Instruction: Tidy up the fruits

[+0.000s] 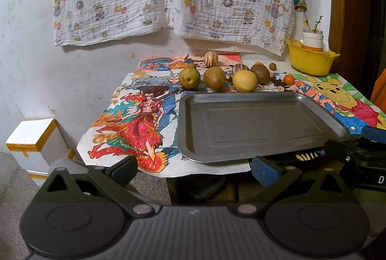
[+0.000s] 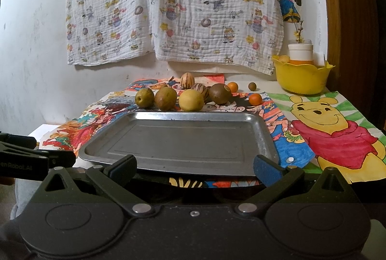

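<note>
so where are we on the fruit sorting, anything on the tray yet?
Nothing done: the metal tray holds no fruit. Nothing in hand: left gripper and right gripper are both open before the tray's near edge. All left: the yellow fruit, green pear and the others lie behind the tray.

We read little. In the right wrist view, pale lettering on the side of the left gripper point(image 2: 36, 158) runs "enRobot.AI", its start cut off by the frame edge. In the left wrist view, the right gripper point(image 1: 347, 151) shows a lone "D" at the frame edge. Characters on the colored drawings point(image 1: 135, 115) stay illegible.
</note>
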`<state>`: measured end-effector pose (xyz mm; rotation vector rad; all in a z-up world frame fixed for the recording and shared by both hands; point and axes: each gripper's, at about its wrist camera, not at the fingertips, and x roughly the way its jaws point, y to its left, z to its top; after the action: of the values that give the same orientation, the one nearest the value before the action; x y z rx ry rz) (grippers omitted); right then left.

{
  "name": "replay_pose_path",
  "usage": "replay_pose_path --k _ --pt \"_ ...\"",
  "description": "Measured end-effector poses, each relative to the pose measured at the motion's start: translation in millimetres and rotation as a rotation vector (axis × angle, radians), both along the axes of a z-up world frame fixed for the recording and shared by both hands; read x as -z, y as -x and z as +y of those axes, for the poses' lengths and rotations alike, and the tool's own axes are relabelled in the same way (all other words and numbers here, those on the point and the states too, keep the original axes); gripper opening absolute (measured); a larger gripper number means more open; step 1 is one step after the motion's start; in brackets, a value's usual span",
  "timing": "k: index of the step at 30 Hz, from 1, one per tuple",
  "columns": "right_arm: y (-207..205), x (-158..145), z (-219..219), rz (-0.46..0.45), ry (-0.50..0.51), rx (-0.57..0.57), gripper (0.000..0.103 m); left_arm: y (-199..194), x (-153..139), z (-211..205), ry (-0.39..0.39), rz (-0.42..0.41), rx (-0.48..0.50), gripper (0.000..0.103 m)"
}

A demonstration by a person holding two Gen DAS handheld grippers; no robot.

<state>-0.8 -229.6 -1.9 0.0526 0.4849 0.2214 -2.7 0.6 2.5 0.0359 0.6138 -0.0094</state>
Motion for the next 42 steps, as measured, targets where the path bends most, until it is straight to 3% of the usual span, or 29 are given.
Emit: replay_pose_path --k 21,35,42 --pt "-25.7 0.5 -10.3 -0.016 -0.013 0.018 0.103 -38.8 -1.7 7.4 0.005 0.038 0.028 0.103" --pt "-104.7 3.6 12.9 0.030 0.092 -0.007 0.103 -139.3 -2.8 39.9 0.066 0.084 0.052 0.103" --pt "-153.0 7.1 31.7 0.046 0.180 -0.045 0.103 -194.3 1.6 50.0 0.032 0.098 0.071 0.103"
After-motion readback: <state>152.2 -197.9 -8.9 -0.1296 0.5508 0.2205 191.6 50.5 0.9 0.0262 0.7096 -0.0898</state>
